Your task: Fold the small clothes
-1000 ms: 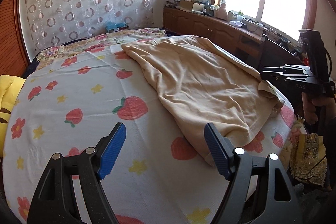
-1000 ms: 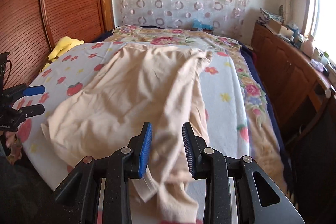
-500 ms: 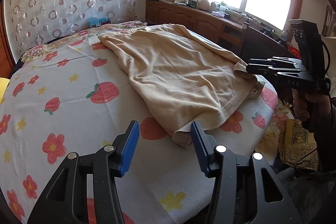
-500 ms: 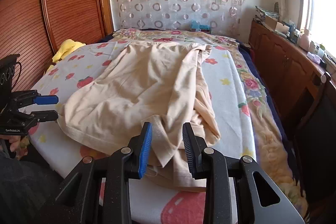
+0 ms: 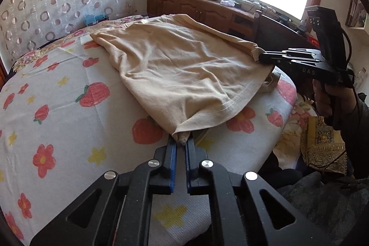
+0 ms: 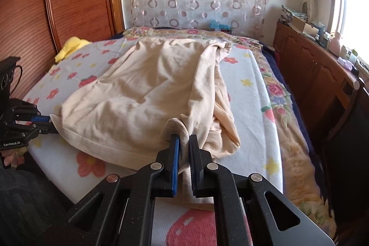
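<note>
Left wrist: left tongs (image 5: 181, 146) now clamped on shirt (image 5: 184, 66) hem corner, previously open

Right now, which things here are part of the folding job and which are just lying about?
Job: beige shirt, left gripper and right gripper, both shut on its hem.
Lying about: yellow cloth, blue box, clutter on the cabinet.
</note>
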The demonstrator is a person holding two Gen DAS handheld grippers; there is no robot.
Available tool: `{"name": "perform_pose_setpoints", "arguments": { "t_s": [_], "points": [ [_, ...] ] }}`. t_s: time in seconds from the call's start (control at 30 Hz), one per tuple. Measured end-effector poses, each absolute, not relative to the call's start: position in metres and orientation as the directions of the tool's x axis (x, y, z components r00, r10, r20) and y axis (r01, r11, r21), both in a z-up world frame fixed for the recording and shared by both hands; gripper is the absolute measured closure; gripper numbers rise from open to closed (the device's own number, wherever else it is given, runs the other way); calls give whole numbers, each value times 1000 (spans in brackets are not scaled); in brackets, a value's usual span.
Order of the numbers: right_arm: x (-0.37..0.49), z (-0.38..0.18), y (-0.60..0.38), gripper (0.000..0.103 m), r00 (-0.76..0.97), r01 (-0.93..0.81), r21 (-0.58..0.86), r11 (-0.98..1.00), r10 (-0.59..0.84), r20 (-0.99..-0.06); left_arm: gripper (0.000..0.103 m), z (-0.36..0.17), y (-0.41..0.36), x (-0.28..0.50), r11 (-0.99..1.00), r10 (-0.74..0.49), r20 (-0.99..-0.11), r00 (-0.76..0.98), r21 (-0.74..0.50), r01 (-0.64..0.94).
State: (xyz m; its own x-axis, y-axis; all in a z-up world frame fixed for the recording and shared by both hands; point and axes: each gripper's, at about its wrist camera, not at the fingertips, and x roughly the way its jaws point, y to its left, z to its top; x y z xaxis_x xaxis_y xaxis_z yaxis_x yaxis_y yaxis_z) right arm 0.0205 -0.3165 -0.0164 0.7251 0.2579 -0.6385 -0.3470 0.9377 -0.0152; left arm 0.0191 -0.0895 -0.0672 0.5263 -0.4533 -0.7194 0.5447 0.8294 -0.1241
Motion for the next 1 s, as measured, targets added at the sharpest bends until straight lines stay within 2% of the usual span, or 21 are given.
{"name": "perform_pose_setpoints", "arguments": {
  "t_s": [0.2,0.33,0.47,0.5,0.63,0.7,0.87,0.93,1.0],
  "points": [
    [-1,-10,-338,96,722,-305,18,952,243,-648,98,-42,-78,-2,829,-473,-690,548,-138,542],
    [-7,-14,-335,96,691,-303,5,953,224,-687,97,-38,-72,-5,856,-428,-691,582,-103,507],
    [-8,-3,-333,82,704,-286,-8,958,204,-681,97,-40,-67,5,878,-401,-692,601,-103,468],
    [-9,2,-333,79,712,-282,-8,959,204,-672,91,-40,-66,7,882,-395,-693,603,-102,459],
    [-14,11,-335,65,745,-270,-18,963,197,-638,80,-44,-64,14,890,-383,-696,607,-102,445],
    [-16,10,-333,62,756,-265,-33,964,186,-628,66,-45,-64,17,889,-386,-697,604,-106,446],
    [-6,-5,-331,60,748,-250,-24,968,177,-639,62,-49,-72,26,885,-365,-714,597,-67,460],
    [2,-12,-332,60,744,-245,-34,969,165,-648,57,-51,-76,30,882,-364,-721,590,-64,466],
    [8,-17,-332,60,727,-250,-14,968,178,-663,40,-53,-79,34,881,-366,-725,584,-67,469]
  ]
}}
